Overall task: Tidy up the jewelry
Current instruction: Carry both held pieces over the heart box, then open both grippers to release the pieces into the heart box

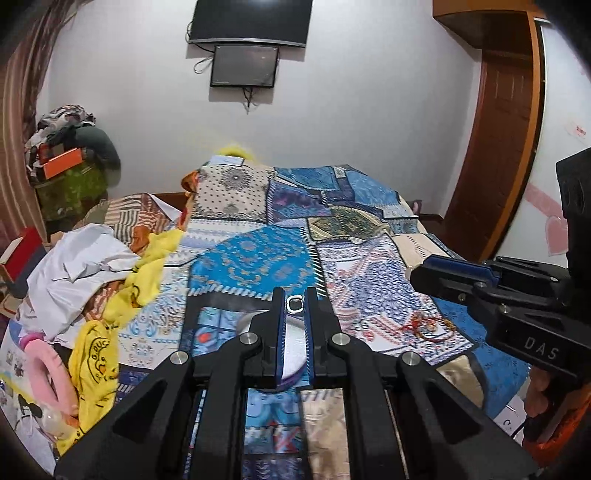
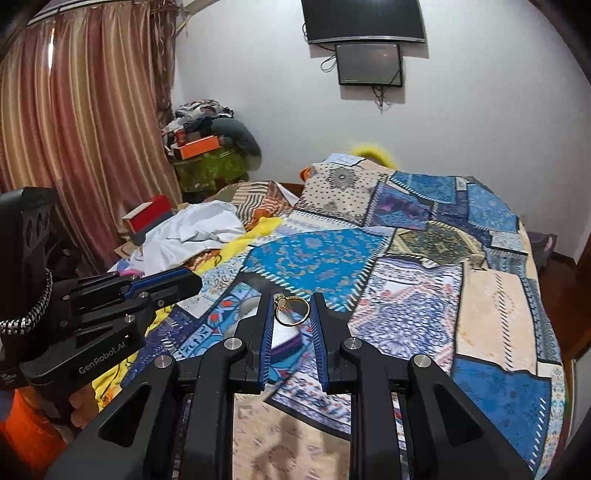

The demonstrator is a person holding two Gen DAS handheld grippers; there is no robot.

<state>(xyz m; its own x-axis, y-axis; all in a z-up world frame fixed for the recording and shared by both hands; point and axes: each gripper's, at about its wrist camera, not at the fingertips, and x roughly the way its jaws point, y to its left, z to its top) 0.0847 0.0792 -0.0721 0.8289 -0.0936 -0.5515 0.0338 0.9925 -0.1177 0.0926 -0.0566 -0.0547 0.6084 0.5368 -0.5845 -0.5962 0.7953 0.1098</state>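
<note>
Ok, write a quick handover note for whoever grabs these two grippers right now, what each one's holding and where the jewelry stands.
Left tongs: shut on a silver ring, held over the box.
Right tongs: shut on a gold ring, also above the box.
Still loose: a red and gold tangle of jewelry on the bedspread, right of the box.
Done: both rings picked up. Left: set both rings in the box, then collect the tangle.

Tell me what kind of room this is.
Most likely a bedroom: a bed under a blue patchwork-print bedspread, striped pink floor-length curtains, and a black flat-screen television on the white wall.
</note>
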